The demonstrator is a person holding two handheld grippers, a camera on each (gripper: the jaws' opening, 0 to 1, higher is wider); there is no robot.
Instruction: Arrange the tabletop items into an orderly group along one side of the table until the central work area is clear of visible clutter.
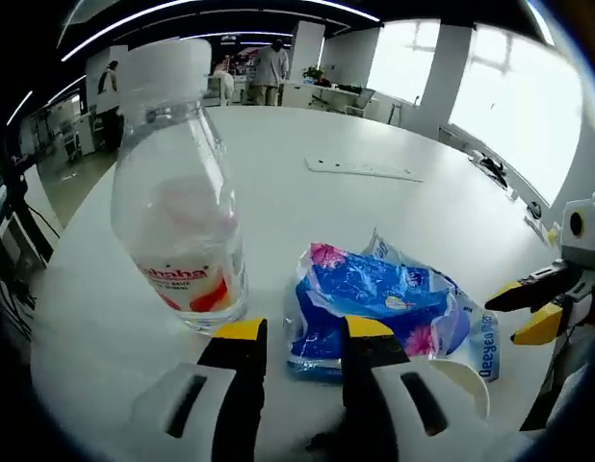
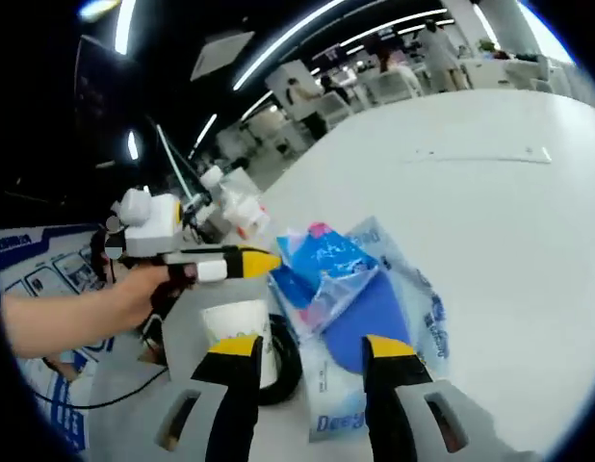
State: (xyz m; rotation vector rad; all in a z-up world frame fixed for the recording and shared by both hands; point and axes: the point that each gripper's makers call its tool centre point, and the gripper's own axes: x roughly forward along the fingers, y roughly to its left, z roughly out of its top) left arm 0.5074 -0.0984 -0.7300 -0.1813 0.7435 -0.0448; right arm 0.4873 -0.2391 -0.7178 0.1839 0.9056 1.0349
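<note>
White surface (image 1: 375,212): one clear water bottle (image 1: 177,192), upright, white cap, red label, left of a blue tissue packet (image 1: 375,303) lying flat near the edge. Left gripper (image 1: 297,332): fingers parted narrowly, empty, tips just short of the packet. Right gripper (image 2: 312,346): fingers wide, empty, above the packet's clear wrapper (image 2: 375,318). A hand (image 2: 148,284) grips the left tool.

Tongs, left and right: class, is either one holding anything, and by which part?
Nothing is held. The left tongs and the right tongs are open, both just short of the blue packets.
</note>
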